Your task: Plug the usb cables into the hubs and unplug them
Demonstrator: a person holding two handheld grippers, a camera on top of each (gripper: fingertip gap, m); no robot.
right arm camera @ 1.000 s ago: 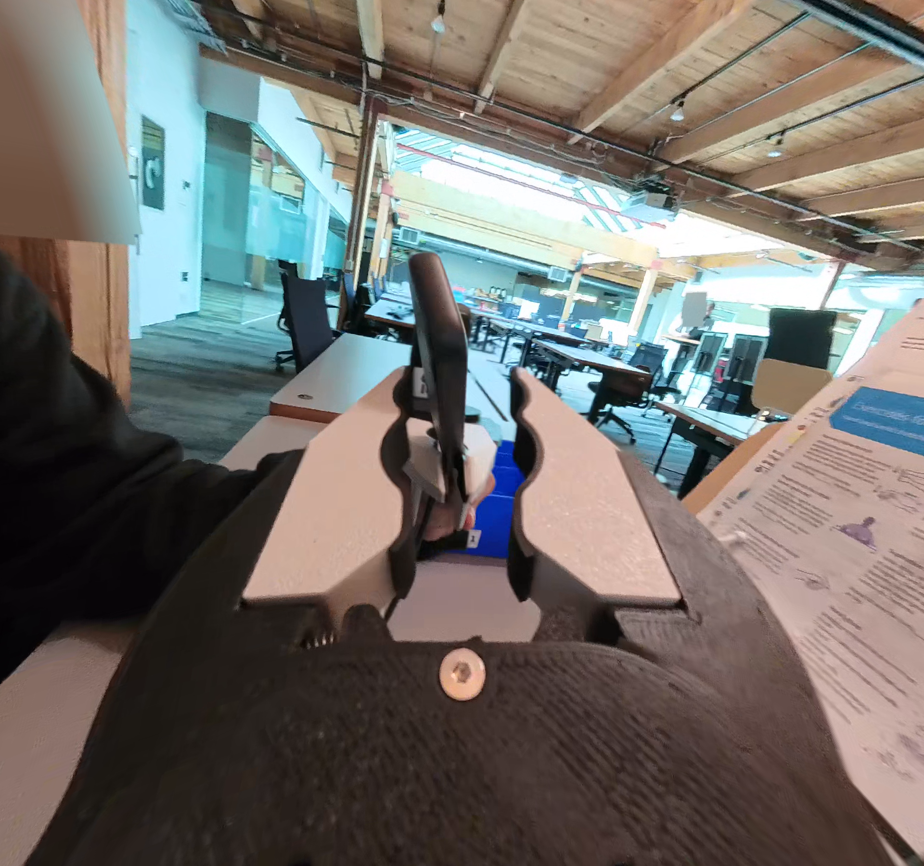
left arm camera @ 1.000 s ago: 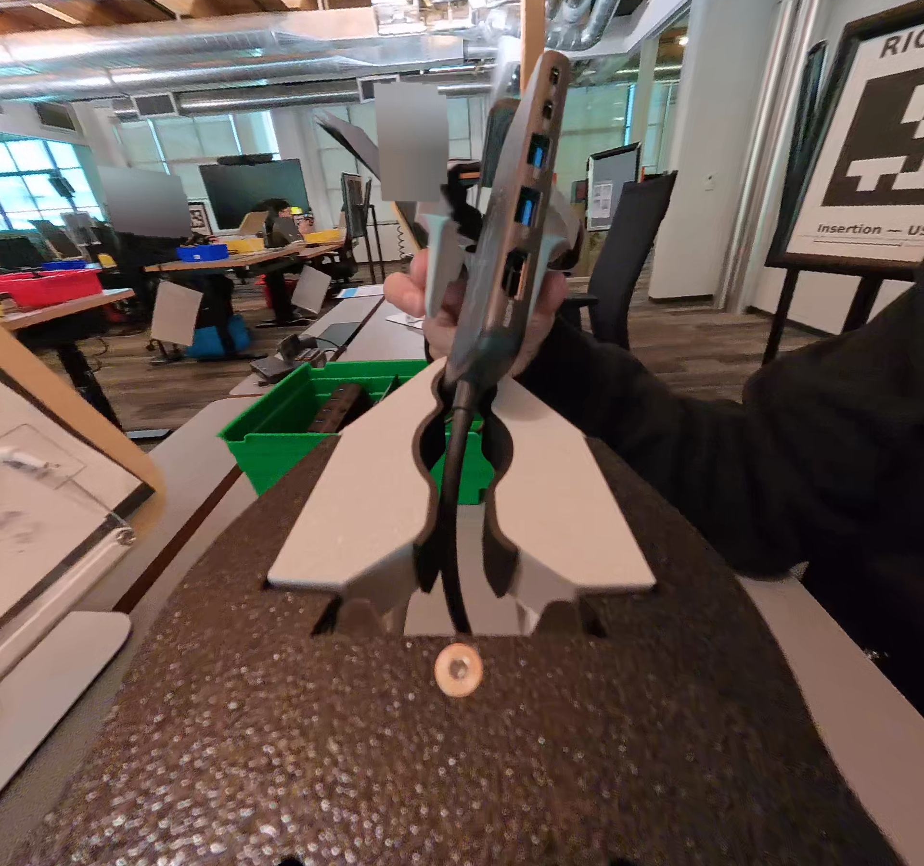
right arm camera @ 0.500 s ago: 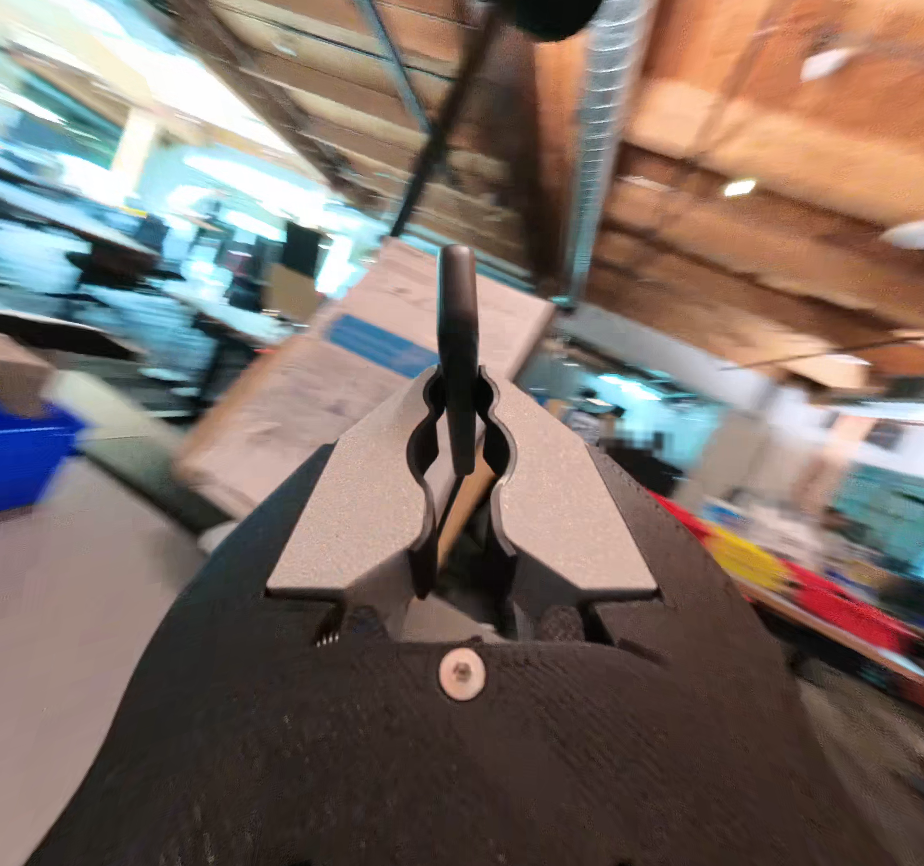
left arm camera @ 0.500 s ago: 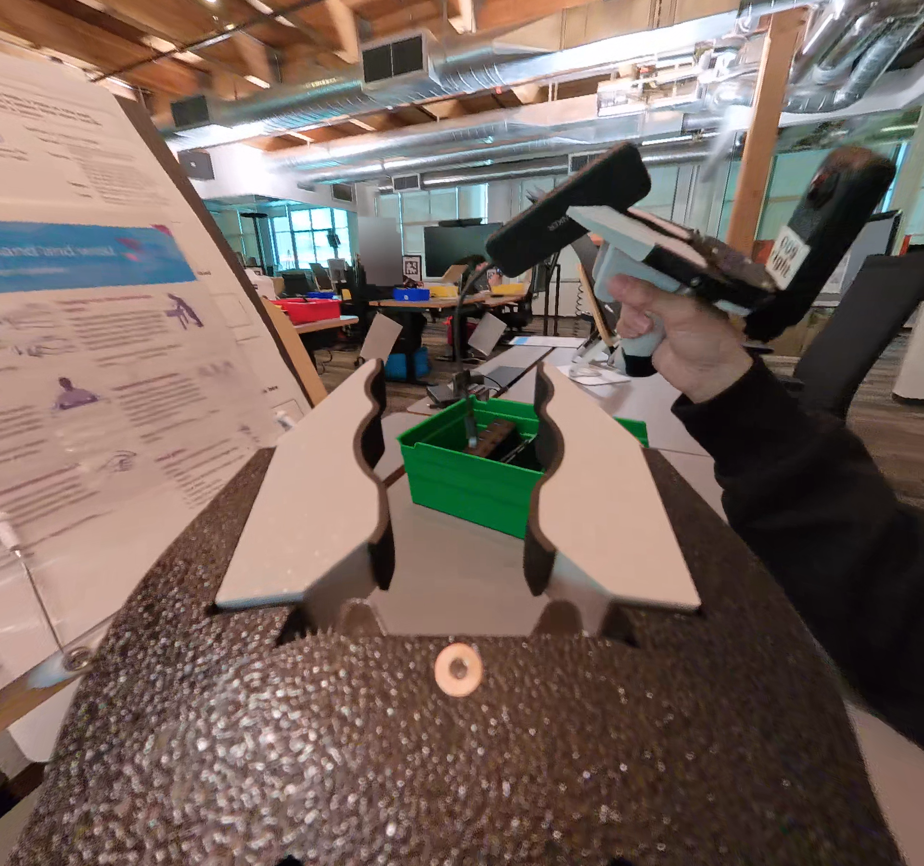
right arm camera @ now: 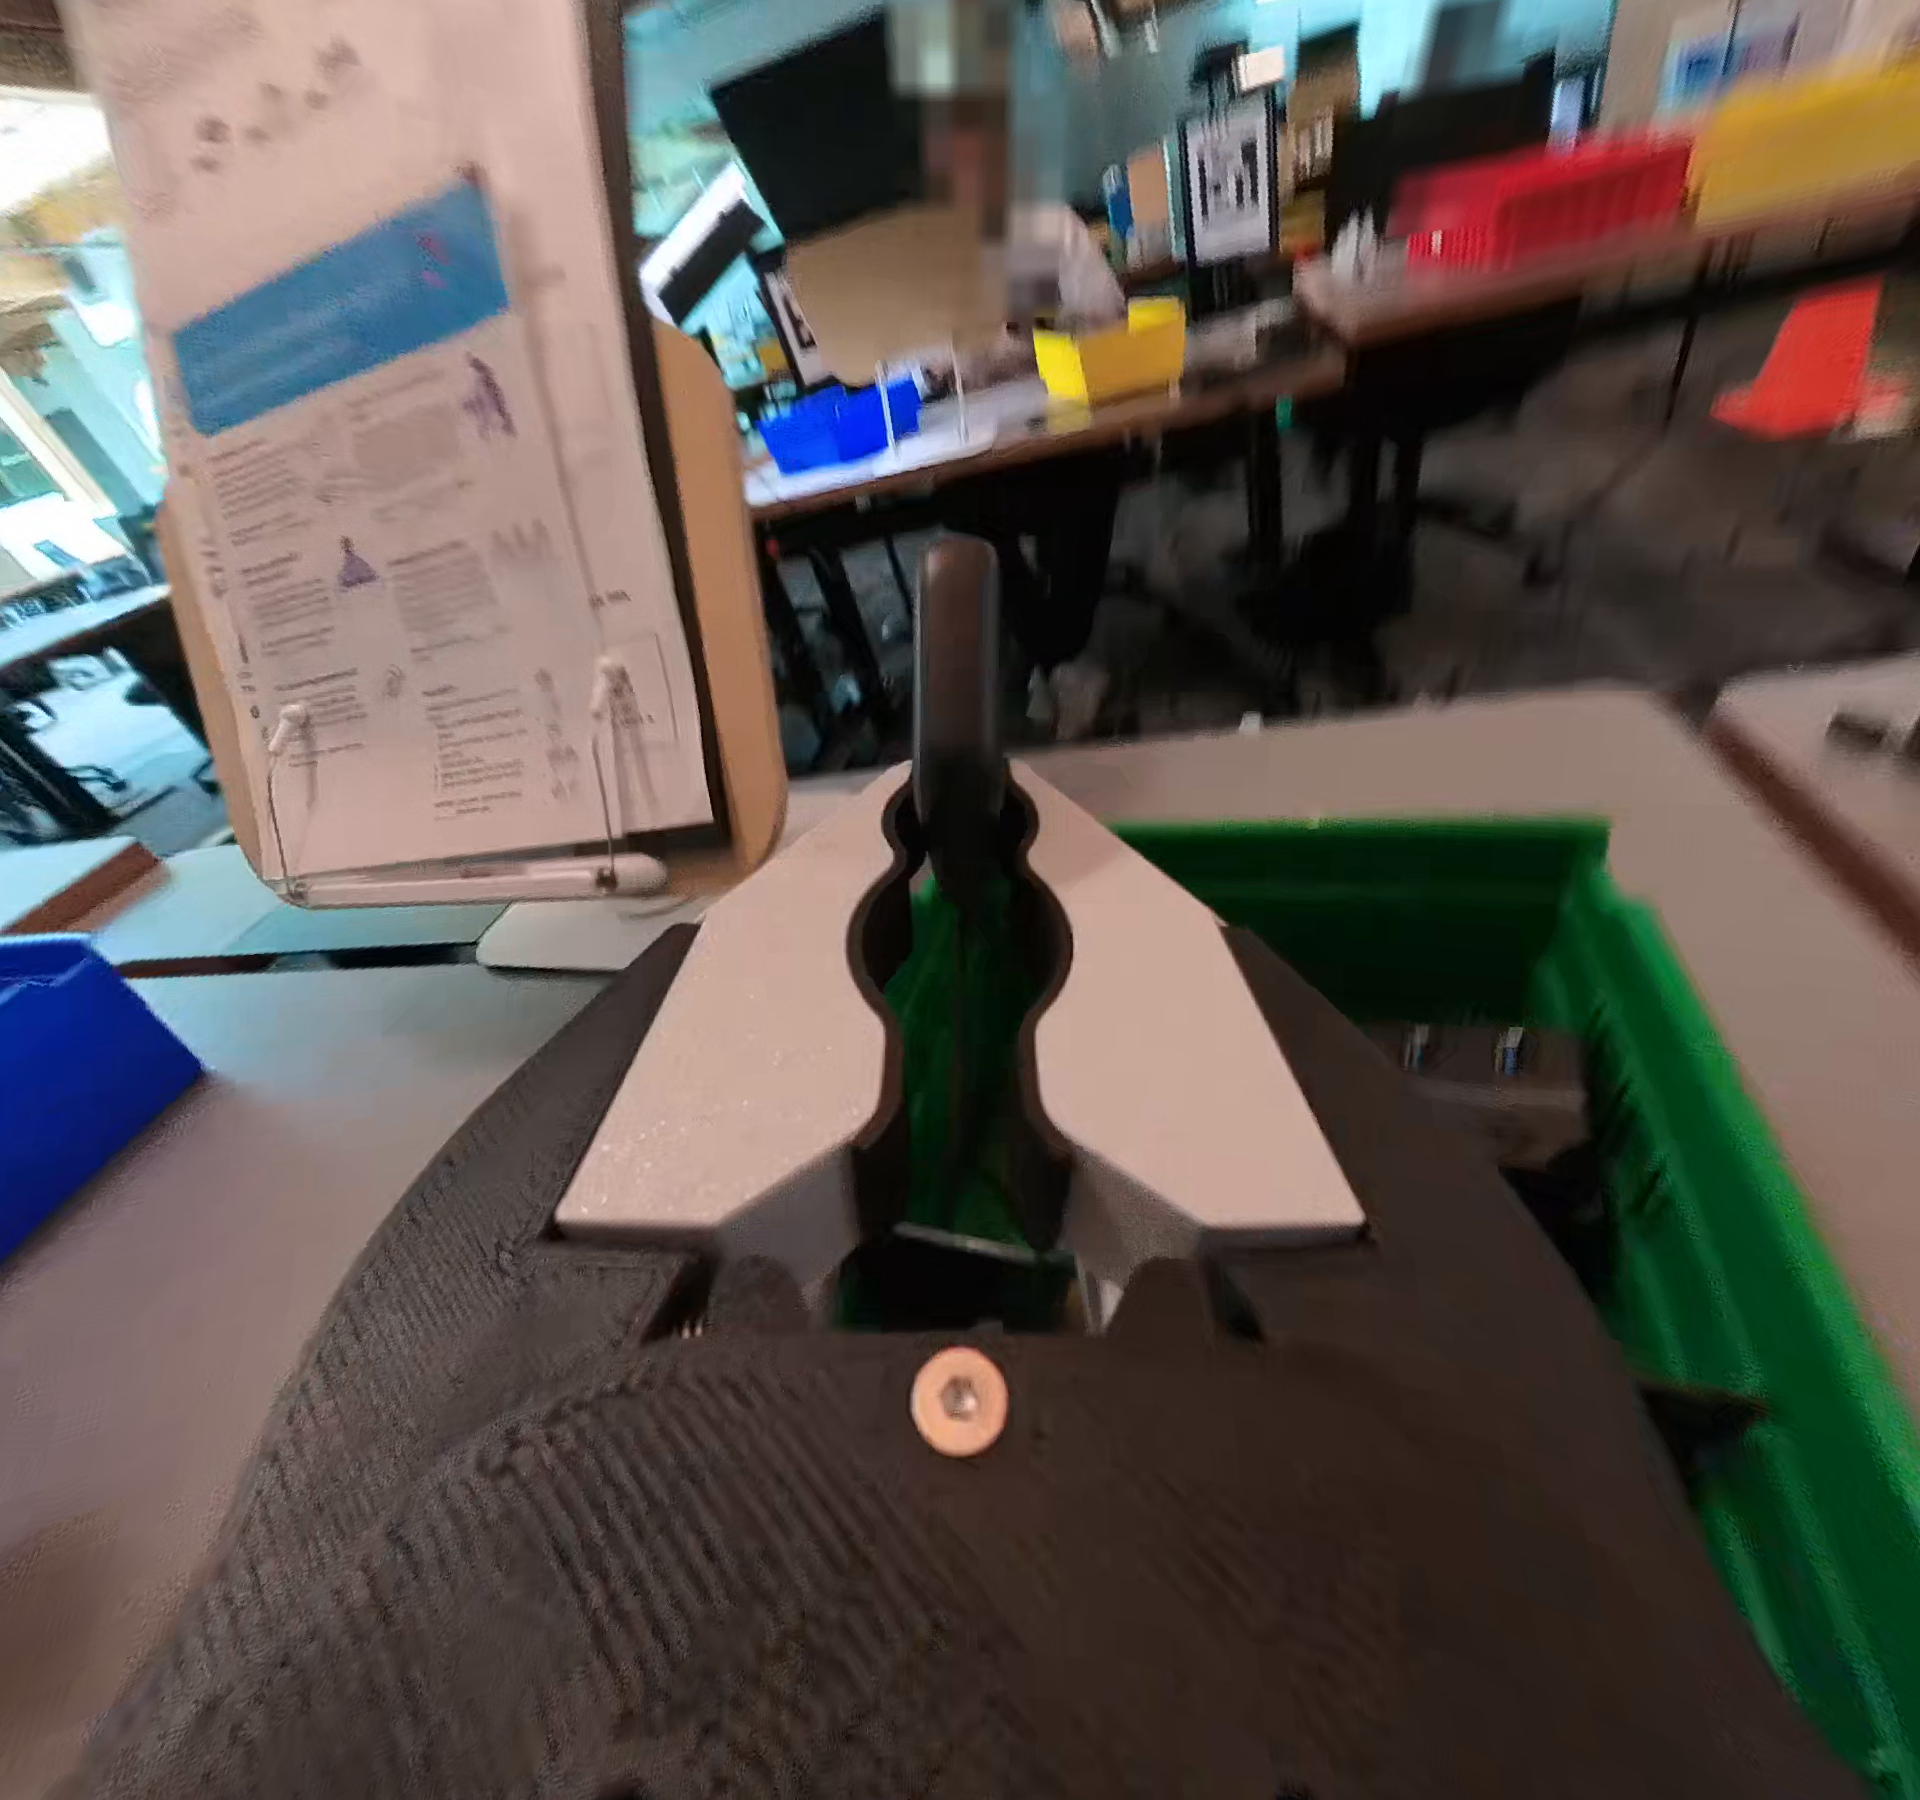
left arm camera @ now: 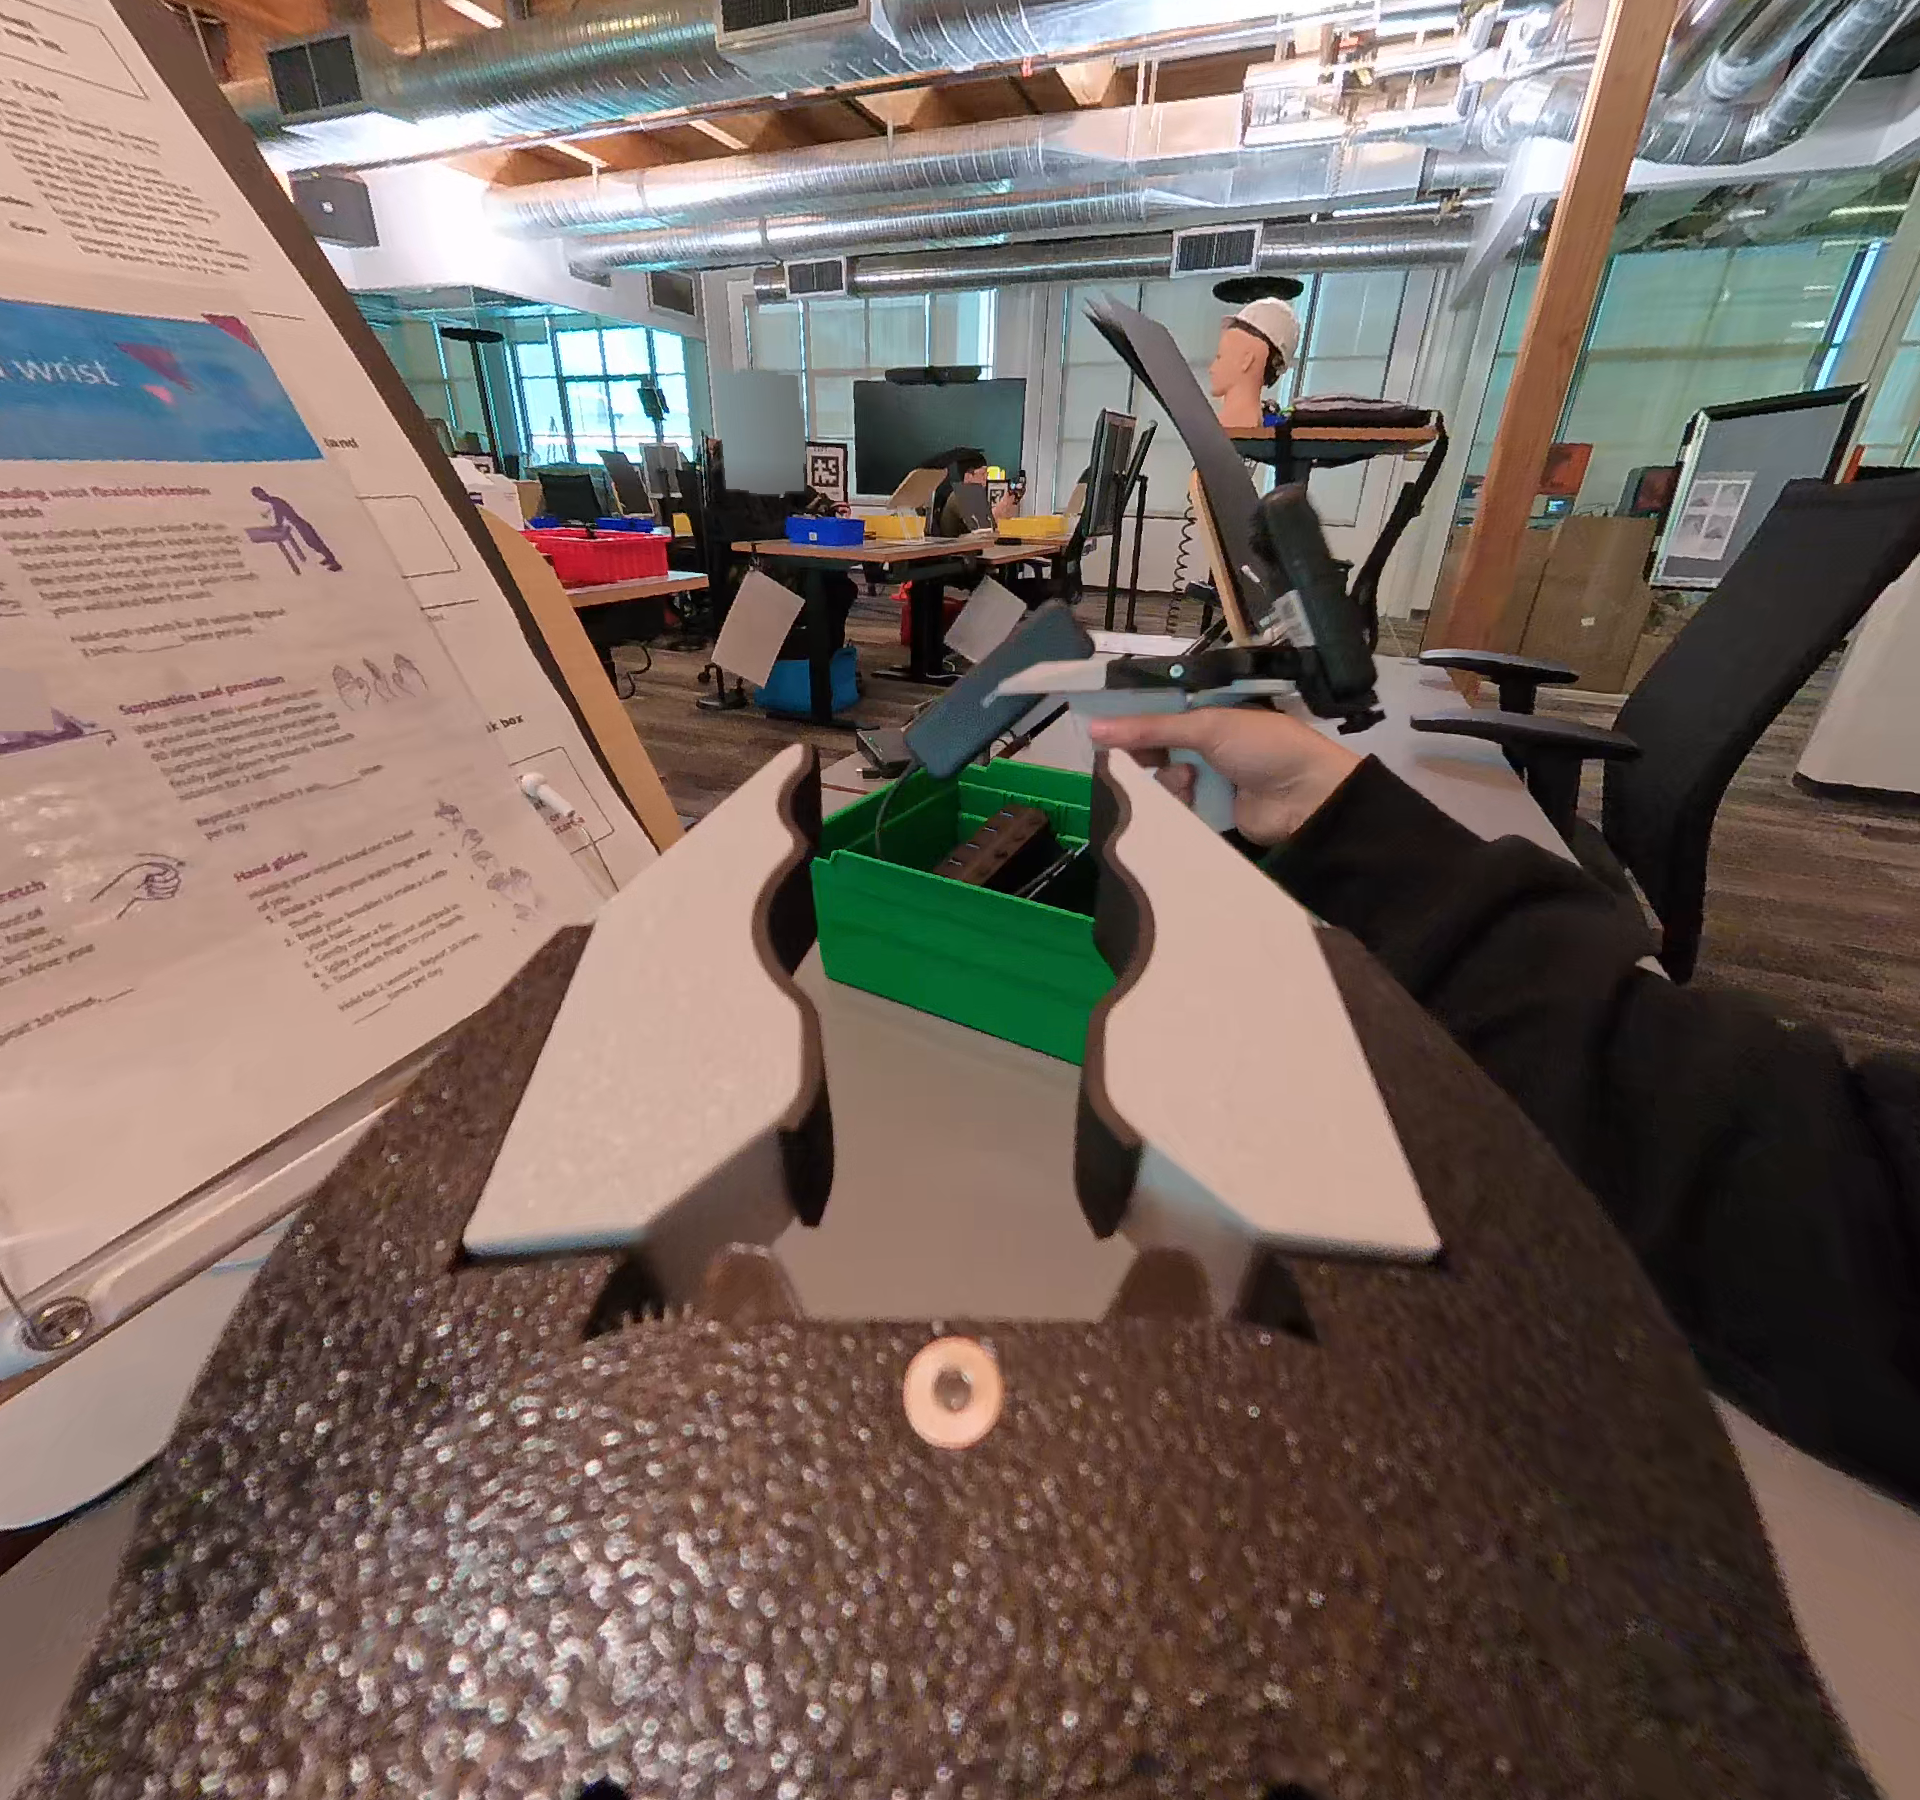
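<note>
My left gripper (left arm camera: 953, 794) is open and empty, low over the table, pointing at a green bin (left arm camera: 935, 961). A dark hub (left arm camera: 992, 841) lies in the bin. In the left wrist view, my right gripper (left arm camera: 1023, 685), held by a hand, is shut on a dark grey USB hub (left arm camera: 992, 706) just above the bin's far rim. The hub's cable (left arm camera: 883, 805) hangs into the bin. In the right wrist view, the right gripper (right arm camera: 958, 800) is shut on the hub (right arm camera: 956, 649), which sticks up past the fingertips, over the green bin (right arm camera: 1621, 1023). This view is blurred.
A tilted stand with printed sheets (left arm camera: 208, 659) stands at the left of the table and also shows in the right wrist view (right arm camera: 416, 503). A blue bin (right arm camera: 62, 1054) sits at the left. A black office chair (left arm camera: 1714, 711) stands to the right. A dark sleeve (left arm camera: 1558, 1075) crosses the right side.
The hub passed from my left gripper to my right one. The left gripper opened and drew back. The right gripper swung round with the hub and came down over the green bin.
</note>
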